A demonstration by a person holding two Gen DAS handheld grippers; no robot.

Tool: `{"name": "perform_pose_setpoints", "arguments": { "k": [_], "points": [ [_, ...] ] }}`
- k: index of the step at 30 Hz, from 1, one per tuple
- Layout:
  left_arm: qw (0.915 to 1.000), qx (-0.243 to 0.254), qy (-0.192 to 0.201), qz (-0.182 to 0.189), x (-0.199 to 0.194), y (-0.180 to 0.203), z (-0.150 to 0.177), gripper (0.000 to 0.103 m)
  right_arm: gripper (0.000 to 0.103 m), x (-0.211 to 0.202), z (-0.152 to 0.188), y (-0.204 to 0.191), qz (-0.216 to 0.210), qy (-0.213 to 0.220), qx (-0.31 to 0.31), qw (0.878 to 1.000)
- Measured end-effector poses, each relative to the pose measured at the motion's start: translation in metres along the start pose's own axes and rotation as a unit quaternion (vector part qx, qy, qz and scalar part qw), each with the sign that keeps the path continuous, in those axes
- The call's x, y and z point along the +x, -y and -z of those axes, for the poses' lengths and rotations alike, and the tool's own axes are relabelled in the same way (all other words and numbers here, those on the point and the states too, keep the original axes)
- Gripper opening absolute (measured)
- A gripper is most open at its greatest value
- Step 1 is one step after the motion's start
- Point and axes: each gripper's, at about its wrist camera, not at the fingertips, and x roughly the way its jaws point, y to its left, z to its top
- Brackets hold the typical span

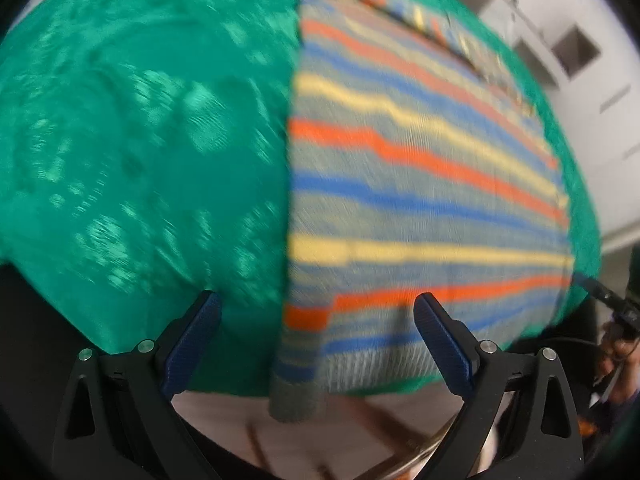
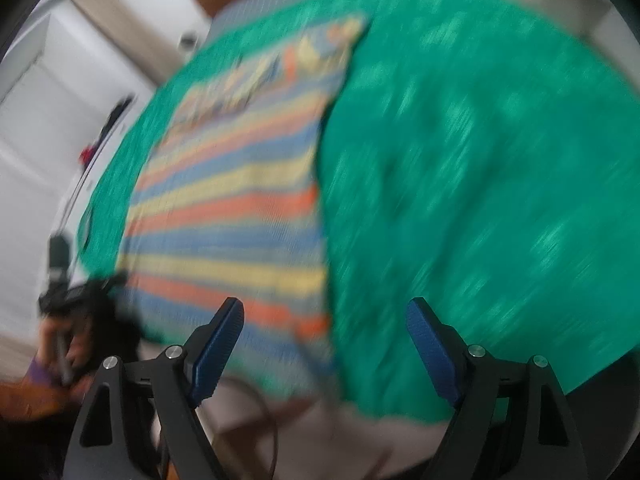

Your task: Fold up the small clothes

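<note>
A: Where's the garment?

B: The striped knit top (image 1: 420,184) lies flat on the green cloth (image 1: 140,140), straight ahead of the left tongs (image 1: 318,312); its grey ribbed hem hangs past the cloth's near edge, between their tips. From the right tongs (image 2: 325,316) it sits ahead and to the left.

A: And the tongs?

B: Both pairs are spread apart, holding nothing.

A: How will it handle?

B: Probably soft, light, limp. I'd pinch the hem corners; the knit may stretch and sag.
</note>
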Motion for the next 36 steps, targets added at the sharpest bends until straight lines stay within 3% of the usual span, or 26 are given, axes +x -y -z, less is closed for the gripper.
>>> {"name": "perform_pose_setpoints", "arguments": {
  "k": [2,3,6,8,10,15,21,28,31,36],
  "points": [
    [0.9994,0.021,-0.009,-0.026,0.004,0.01,0.0,0.081,0.071,0.014,0.007,-0.006,-0.004,-0.027,-0.015,0.999],
    [0.999,0.026,-0.013,-0.034,0.005,0.012,0.001,0.079,0.069,0.019,0.008,-0.009,-0.001,-0.037,-0.022,0.999],
    [0.9988,0.028,-0.023,-0.033,0.007,0.014,0.004,0.061,0.049,0.034,0.01,-0.018,-0.02,-0.067,-0.032,0.997],
    [0.9987,0.026,-0.033,-0.028,0.007,0.016,0.006,0.029,0.019,0.038,0.01,-0.026,-0.028,-0.08,-0.046,0.995],
    [0.9986,0.02,-0.049,-0.011,0.009,0.014,0.009,0.005,0.009,0.04,0.011,-0.031,-0.021,-0.082,-0.06,0.995],
    [0.9991,0.022,-0.035,0.008,-0.007,0.012,0.015,0.003,0.007,0.021,0.011,-0.038,-0.009,-0.068,-0.074,0.995],
    [0.9977,0.059,-0.026,0.021,-0.024,0.021,0.023,0.002,0.007,-0.001,0.019,-0.051,0.014,-0.047,-0.097,0.994],
    [0.9976,0.05,-0.021,0.044,-0.04,0.01,0.025,0.002,0.005,-0.008,0.029,-0.05,0.004,-0.037,-0.058,0.998],
    [0.9972,0.029,-0.003,0.069,-0.053,0.003,0.007,0.002,0.005,-0.017,0.013,-0.046,-0.018,-0.02,-0.037,0.999],
    [0.992,0.004,0.069,0.106,-0.081,0.002,-0.056,0.002,0.005,-0.047,-0.051,-0.038,-0.057,0.061,-0.007,0.996]
  ]
}}
